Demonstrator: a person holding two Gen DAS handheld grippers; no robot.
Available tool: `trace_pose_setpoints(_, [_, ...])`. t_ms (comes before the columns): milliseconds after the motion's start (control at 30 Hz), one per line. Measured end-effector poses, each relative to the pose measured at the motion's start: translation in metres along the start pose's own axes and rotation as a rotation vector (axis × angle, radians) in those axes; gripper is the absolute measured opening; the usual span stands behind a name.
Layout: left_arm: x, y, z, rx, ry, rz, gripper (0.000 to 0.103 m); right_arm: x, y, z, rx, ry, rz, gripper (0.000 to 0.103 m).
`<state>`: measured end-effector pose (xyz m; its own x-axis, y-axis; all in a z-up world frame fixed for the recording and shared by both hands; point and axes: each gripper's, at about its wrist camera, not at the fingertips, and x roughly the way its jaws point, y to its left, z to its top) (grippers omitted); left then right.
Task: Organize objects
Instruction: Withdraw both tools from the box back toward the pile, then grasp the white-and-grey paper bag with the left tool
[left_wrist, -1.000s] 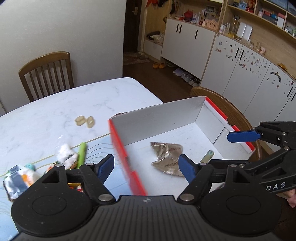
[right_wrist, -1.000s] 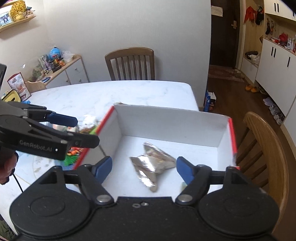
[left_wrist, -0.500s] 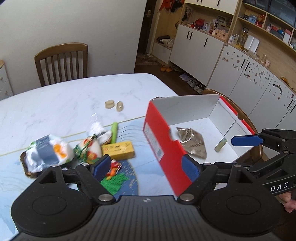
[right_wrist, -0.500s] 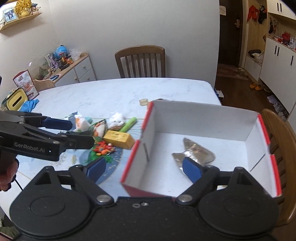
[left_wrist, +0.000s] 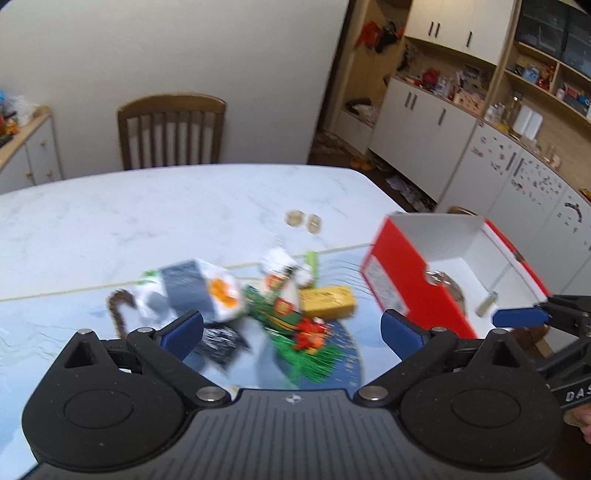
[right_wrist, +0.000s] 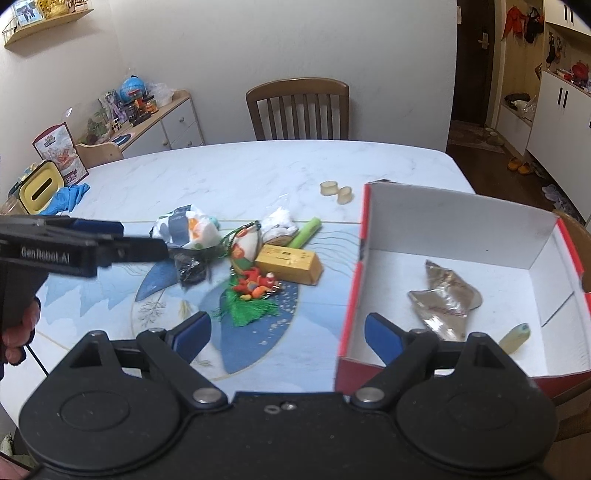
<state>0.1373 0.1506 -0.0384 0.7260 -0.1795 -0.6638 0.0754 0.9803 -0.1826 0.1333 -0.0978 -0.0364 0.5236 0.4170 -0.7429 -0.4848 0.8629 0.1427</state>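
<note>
A red-and-white box (right_wrist: 458, 229) stands at the table's right end, holding a crumpled silver wrapper (right_wrist: 443, 299) and a small pale-green tube (right_wrist: 515, 338). Left of it lies a heap: a white packet with orange print (right_wrist: 188, 229), yellow box (right_wrist: 291, 260), green stick (right_wrist: 304, 232), red-and-green tassel ornament (right_wrist: 255, 291) and black packet (right_wrist: 190, 271). My left gripper (left_wrist: 291, 332) hovers over the blurred heap, its jaws opening and nothing between them. My right gripper (right_wrist: 287, 332) is open and holds nothing, above the mat beside the box's near-left corner (left_wrist: 399, 280).
Two beige rings (right_wrist: 336, 190) lie on the white marble table (right_wrist: 236, 173) behind the heap. A blue glove (right_wrist: 68, 197) and a yellow container (right_wrist: 38, 186) sit at the far left edge. A wooden chair (right_wrist: 297, 107) stands behind the table, another by the box.
Both views have swung left, from over the box to the heap of objects; the box now sits at the right. Both grippers' jaws stand wider than before.
</note>
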Motion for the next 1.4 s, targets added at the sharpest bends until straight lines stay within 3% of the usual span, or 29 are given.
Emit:
trace_pose_setpoints(367, [0.013, 0.05, 0.007, 0.078, -0.026, 0.05, 0.103, 0.031, 0.035, 0.009, -0.024, 0.002, -0.038, 0.089])
trace_pose_setpoints(667, [0.045, 0.069, 0.003, 0.218, -0.019, 0.037, 0.103, 0.065, 0.048, 0.029, -0.072, -0.008, -0.056, 0.089])
trace_pose_setpoints(833, [0.069, 0.081, 0.004, 0.221, 0.01, 0.021, 0.103, 0.086, 0.051, 0.037, -0.092, 0.001, -0.067, 0.089])
trace_pose_setpoints(1000, [0.086, 0.093, 0.012, 0.221, 0.036, -0.044, 0.103, 0.106, 0.057, 0.042, -0.117, 0.019, -0.074, 0.087])
trace_pose_setpoints(1167, [0.089, 0.101, 0.023, 0.363, 0.051, -0.172, 0.103, 0.122, 0.062, 0.046, -0.159, 0.039, -0.056, 0.086])
trace_pose_setpoints(1400, [0.11, 0.102, 0.019, 0.471, 0.098, -0.234, 0.103, 0.143, 0.063, 0.055, -0.171, 0.063, -0.041, 0.083])
